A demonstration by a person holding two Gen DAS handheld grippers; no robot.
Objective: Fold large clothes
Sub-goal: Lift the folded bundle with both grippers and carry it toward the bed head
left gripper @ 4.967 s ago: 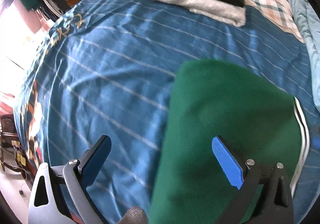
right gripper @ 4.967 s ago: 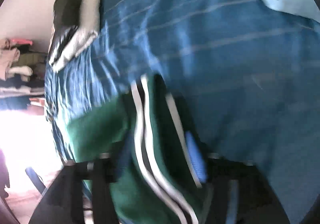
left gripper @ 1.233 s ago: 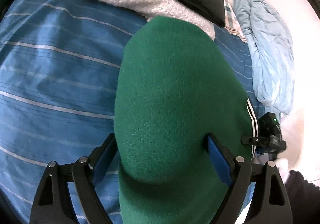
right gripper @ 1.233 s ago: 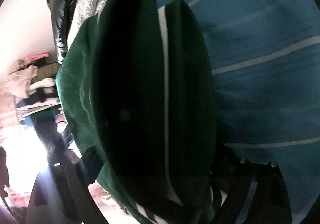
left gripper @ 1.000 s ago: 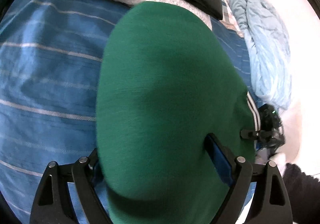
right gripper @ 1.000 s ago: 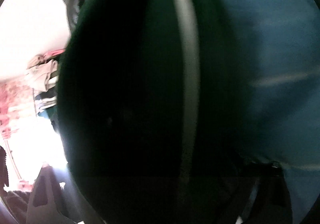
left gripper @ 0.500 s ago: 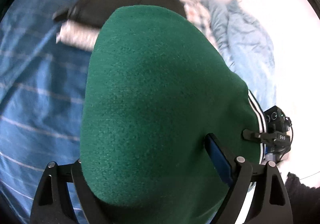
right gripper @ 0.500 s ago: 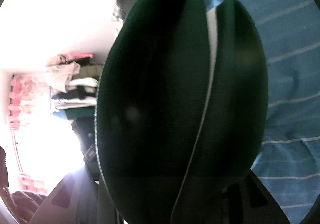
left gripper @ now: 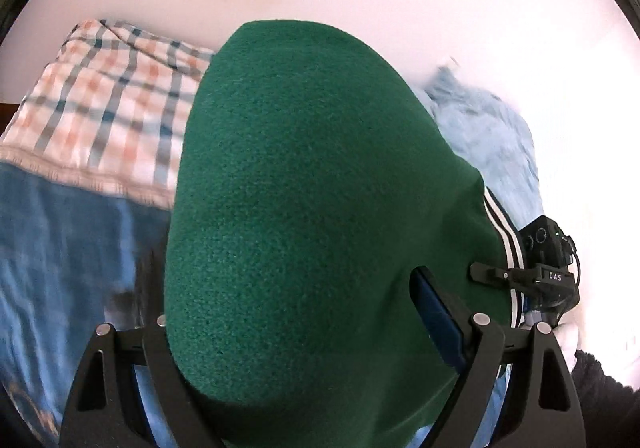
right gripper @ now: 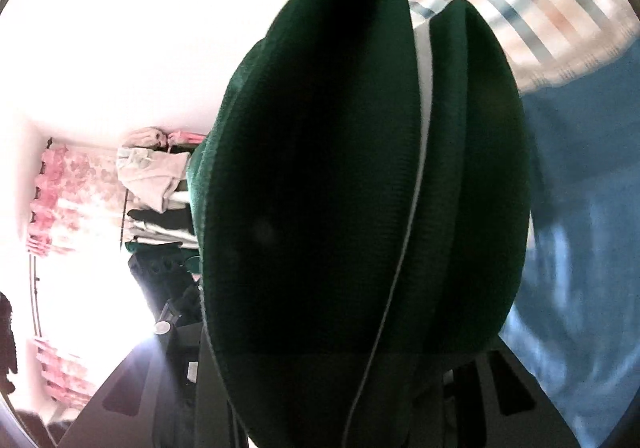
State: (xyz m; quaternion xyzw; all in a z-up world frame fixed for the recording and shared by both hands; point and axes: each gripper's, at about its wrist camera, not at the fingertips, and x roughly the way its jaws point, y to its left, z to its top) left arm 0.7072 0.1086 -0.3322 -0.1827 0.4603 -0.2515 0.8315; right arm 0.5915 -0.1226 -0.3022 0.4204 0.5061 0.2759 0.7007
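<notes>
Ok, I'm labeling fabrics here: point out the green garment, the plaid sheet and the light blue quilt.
green garment (left gripper: 304, 208), left wrist view, middle of its bulging face
plaid sheet (left gripper: 108, 104), left wrist view, checked area
light blue quilt (left gripper: 492, 140), left wrist view, crumpled folds

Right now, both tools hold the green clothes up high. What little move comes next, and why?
Probably lower it gently. The folded green garment sits bunched between the left tool and right tool, lifted above the blue bedspread, so it needs laying flat before letting go.

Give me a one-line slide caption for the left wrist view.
Left tool gripping a folded green garment above the blue striped bedspread, checked bedding behind.
</notes>
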